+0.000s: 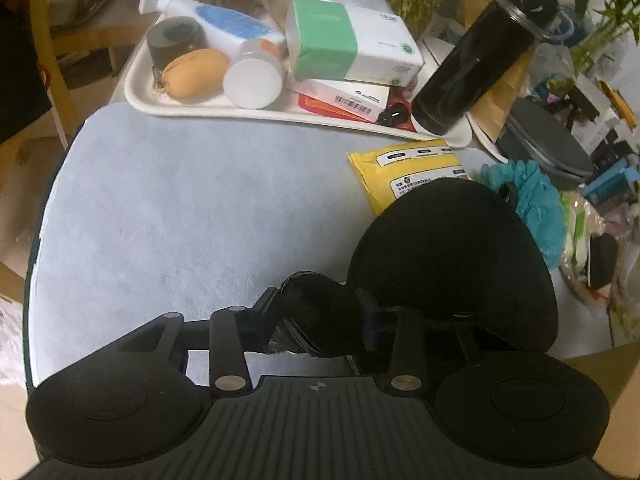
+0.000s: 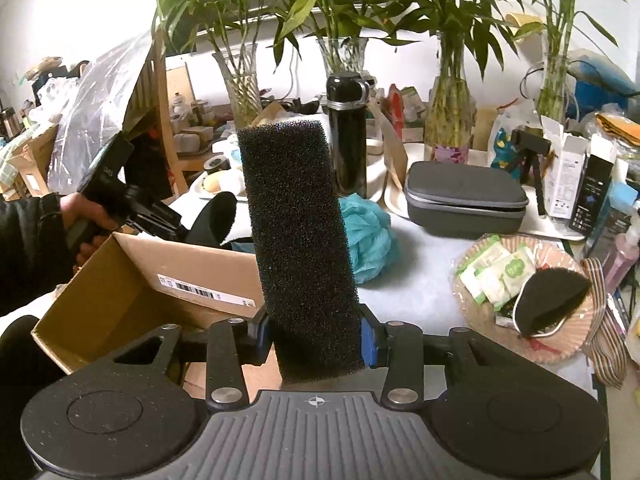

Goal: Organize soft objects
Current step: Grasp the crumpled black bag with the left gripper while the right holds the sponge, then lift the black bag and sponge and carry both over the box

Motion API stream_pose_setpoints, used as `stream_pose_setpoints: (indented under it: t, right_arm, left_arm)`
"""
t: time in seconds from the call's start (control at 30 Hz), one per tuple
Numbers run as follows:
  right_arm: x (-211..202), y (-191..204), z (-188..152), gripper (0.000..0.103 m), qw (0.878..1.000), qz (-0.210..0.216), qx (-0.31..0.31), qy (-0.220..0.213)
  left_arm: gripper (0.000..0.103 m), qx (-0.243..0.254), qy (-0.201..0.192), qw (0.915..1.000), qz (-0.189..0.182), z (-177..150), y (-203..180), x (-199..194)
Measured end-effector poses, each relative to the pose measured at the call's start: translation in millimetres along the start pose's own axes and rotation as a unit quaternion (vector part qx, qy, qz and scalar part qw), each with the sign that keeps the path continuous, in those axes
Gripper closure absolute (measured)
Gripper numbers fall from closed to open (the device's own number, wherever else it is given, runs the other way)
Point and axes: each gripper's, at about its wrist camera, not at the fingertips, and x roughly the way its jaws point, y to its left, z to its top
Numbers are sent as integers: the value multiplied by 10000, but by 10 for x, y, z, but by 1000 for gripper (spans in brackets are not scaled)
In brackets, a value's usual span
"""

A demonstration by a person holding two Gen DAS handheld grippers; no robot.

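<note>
Right claw (image 2: 316, 340) pinches an upright black foam block (image 2: 298, 240) above an open cardboard box (image 2: 132, 296); left claw (image 1: 320, 312) grips a black domed soft pad (image 1: 452, 264) low over the worktop (image 1: 192, 216). Worktop carries a pale blue cloth, a white tray (image 1: 136, 94) of toiletries, a yellow packet (image 1: 404, 172) and a teal bath pouf (image 2: 370, 236). Vases of bamboo (image 2: 448, 120) line the cluttered rear.

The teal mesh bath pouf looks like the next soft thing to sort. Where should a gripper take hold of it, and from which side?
Judging by its shape, grip the teal pouf by a bunch of ruffles at its top, coming from above. It is a loose rounded ball with no firm edge, and the black bottle and grey case crowd its far sides.
</note>
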Motion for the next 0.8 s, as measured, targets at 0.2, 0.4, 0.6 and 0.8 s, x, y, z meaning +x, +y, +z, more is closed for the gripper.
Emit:
stream_pose_setpoints:
  t: [0.2, 0.4, 0.6, 0.8]
  right_arm:
    - [15, -8, 5, 58, 9998, -34, 161, 57]
    - [-4, 20, 20, 58, 9996, -22, 255, 85]
    - [-20, 104, 41, 58, 9996, -14, 247, 169]
    - [-34, 134, 62, 58, 9990, 33, 360, 267]
  left_arm:
    - [68, 155, -136, 9997, 115, -44, -13, -137]
    - [68, 290, -440, 9984, 219, -67, -43, -347]
    - [68, 315, -764, 9964, 209, -67, -65, -595]
    - [68, 395, -1098, 9930, 187, -112, -139, -840]
